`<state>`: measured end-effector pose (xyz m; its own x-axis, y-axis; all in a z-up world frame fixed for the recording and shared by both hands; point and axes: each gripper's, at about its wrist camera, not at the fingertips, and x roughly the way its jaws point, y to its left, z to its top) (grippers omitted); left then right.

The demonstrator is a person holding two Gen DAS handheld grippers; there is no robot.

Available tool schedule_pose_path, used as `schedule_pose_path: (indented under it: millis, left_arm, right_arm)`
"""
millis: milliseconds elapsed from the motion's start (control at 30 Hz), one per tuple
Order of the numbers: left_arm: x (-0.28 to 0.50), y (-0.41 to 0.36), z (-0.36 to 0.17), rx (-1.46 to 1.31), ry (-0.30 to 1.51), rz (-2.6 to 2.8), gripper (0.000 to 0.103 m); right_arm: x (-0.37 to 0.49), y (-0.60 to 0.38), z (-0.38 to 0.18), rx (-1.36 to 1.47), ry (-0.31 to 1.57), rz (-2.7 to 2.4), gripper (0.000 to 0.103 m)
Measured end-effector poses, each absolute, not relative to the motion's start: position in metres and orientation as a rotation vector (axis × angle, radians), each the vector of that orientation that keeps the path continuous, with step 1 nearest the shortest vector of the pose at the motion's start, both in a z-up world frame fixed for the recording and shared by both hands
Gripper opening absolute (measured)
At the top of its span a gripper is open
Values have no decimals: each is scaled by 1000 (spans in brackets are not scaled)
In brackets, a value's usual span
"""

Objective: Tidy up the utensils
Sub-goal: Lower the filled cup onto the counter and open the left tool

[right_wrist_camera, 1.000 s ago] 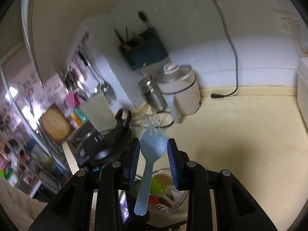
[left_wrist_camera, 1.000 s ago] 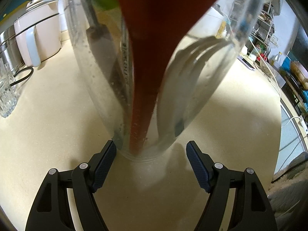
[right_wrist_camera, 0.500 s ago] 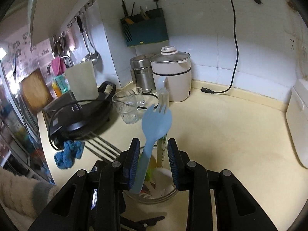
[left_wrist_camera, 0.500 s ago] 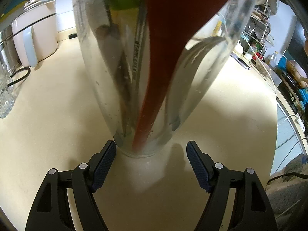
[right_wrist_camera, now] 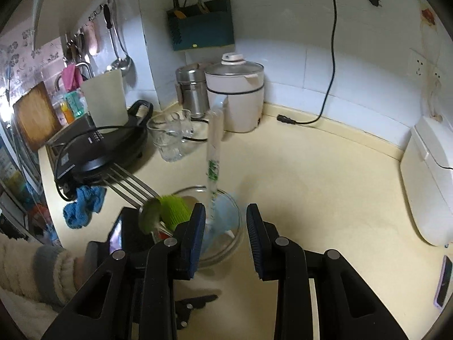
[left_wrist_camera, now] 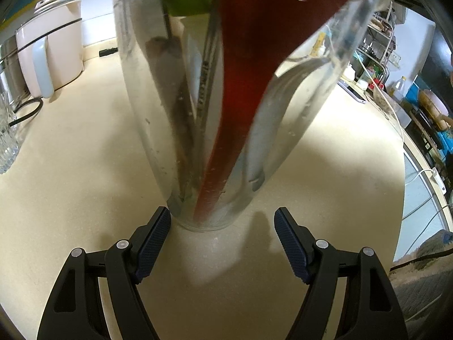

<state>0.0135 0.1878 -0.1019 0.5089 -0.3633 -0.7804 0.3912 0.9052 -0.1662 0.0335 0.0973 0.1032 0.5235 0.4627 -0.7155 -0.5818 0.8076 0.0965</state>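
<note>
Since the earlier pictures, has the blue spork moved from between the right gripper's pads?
Yes. The blue spork has dropped from the right gripper into the glass jar; earlier its head stood level with the white kettle.

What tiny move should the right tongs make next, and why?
Probably open a little and ease up and away. The pale blue plastic spork already sits, blurred, inside the clear glass jar beside a green ribbed utensil, with the right tongs just above the rim.
</note>
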Motion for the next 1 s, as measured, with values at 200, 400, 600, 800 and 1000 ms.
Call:
schedule_pose_path:
  millis: [200,400,600,800,1000]
  left_arm:
    - [12,192,-102,26,932,-467,79]
    - [9,195,-102,37,931,-460,80]
    - [-2,203,-97,77,931,-366,80]
    - [-22,214,-59,8,907,-227,80]
    - [-52,205,-4,1,829,-30,80]
  right_arm:
    - [35,87,106,-121,833,604,30]
    - [46,63,93,-6,947,522,30]
    - [40,52,73,69,1026,480,58]
    - [36,40,63,105,1056,527,86]
    - [27,35,72,-37,1002,548,86]
